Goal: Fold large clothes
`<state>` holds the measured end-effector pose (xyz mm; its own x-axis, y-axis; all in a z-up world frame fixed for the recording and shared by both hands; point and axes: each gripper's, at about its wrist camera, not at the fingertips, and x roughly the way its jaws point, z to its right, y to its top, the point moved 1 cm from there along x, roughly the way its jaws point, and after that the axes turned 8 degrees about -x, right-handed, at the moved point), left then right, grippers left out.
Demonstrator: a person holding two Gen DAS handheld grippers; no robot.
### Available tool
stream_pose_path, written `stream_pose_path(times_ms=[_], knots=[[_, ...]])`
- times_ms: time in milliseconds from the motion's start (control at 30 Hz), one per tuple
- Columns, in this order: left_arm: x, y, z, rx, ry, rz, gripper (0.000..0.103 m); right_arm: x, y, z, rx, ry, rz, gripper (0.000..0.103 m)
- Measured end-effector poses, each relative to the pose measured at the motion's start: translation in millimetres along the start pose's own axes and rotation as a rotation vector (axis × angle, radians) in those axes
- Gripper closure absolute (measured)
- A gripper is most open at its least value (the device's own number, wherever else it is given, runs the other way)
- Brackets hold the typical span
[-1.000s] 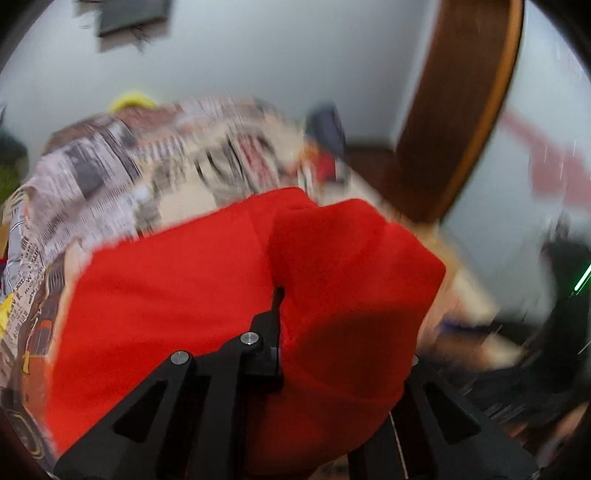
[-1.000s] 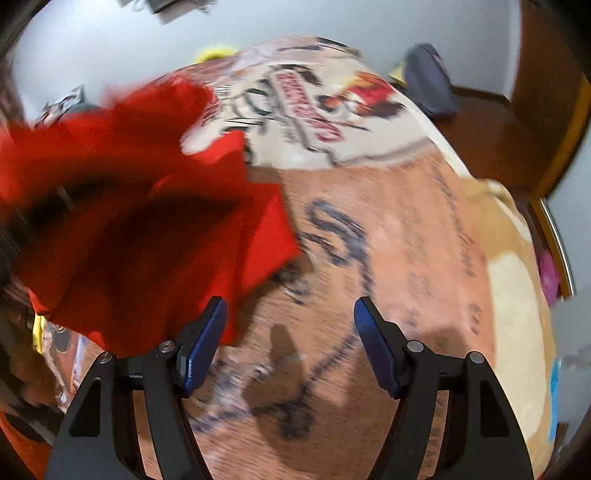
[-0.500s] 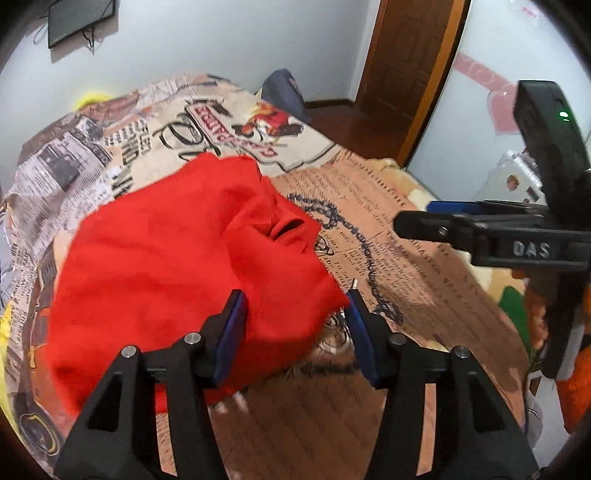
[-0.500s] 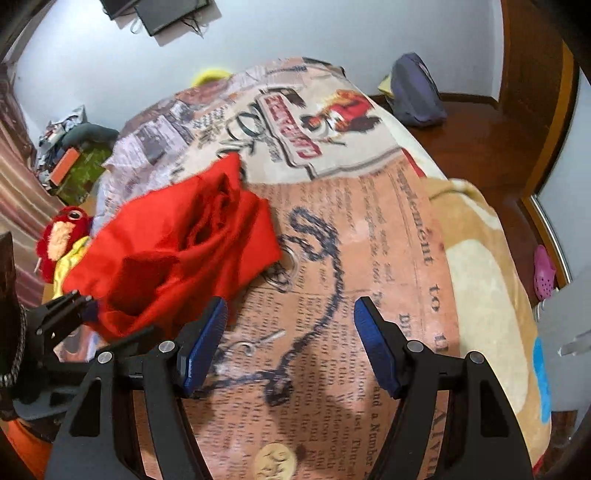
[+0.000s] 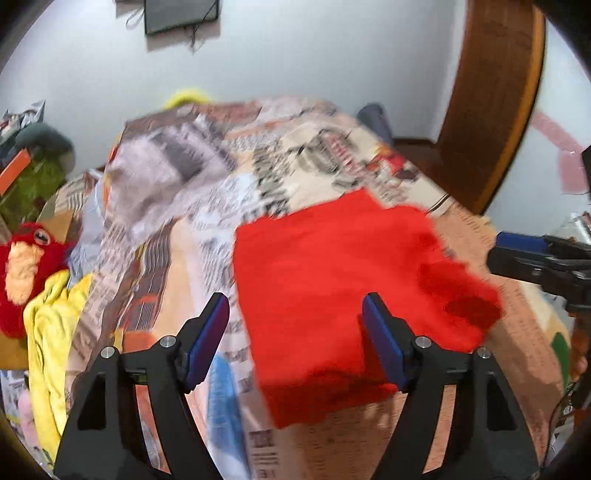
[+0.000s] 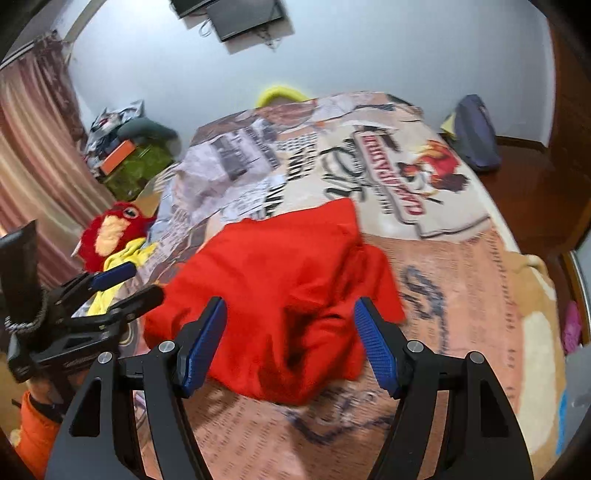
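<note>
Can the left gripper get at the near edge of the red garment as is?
Probably yes. The left gripper has its jaws opening with nothing between them, and the red garment lies uncovered on the bedspread just ahead.

Rear wall (image 6: 369, 55): plain, pale blue-white, evenly lit. A dark flat screen (image 6: 242, 14) is mounted high on it, with cables hanging below. Left side: striped pink-brown curtain (image 6: 33, 140). Below the wall, at left: a pile of clutter (image 6: 129, 147) including a green item and an orange box. Centre: bed covered by a newspaper-print bedspread (image 6: 443, 258) in grey, cream and tan. Right side: dark wooden door (image 5: 491, 110) with lighter frame; brown wooden floor (image 6: 528, 173) in front of it. A dark blue bag (image 6: 476, 133) stands on the floor beside the bed's far corner
</note>
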<state>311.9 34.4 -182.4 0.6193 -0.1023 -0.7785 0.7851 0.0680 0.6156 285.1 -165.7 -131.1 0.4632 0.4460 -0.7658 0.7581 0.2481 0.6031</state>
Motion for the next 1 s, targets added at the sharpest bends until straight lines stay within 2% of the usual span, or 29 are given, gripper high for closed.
stream_pose_path(times_ms=[167, 300, 333, 467, 633, 767, 1000], knots=[[33, -22, -7, -0.035, -0.08, -0.109, 0.026, 40, -14, 6, 0.016, 0.007, -0.11, 0.035], [36, -39, 4, 0.028, -0.032, -0.066, 0.023, 63, -40, 38, 0.112, 0.015, -0.207, 0.035], [35, -42, 5, 0.028, -0.03, -0.06, 0.023, 65, -50, 50, 0.147, -0.013, -0.224, 0.035], [31, -51, 7, 0.035, -0.021, -0.048, 0.023, 55, -72, 75, 0.251, 0.022, -0.209, 0.034], [22, -53, 6, 0.026, -0.02, -0.042, 0.023, 33, -82, 77, 0.248, -0.029, -0.202, 0.033], [8, -47, -2, 0.015, -0.008, -0.018, 0.023, 13, -64, 66, 0.189, -0.076, -0.139, 0.031], [-2, -21, -21, 0.009, 0.072, 0.044, 0.022, 11, -32, 55, 0.194, 0.018, -0.069, 0.031]])
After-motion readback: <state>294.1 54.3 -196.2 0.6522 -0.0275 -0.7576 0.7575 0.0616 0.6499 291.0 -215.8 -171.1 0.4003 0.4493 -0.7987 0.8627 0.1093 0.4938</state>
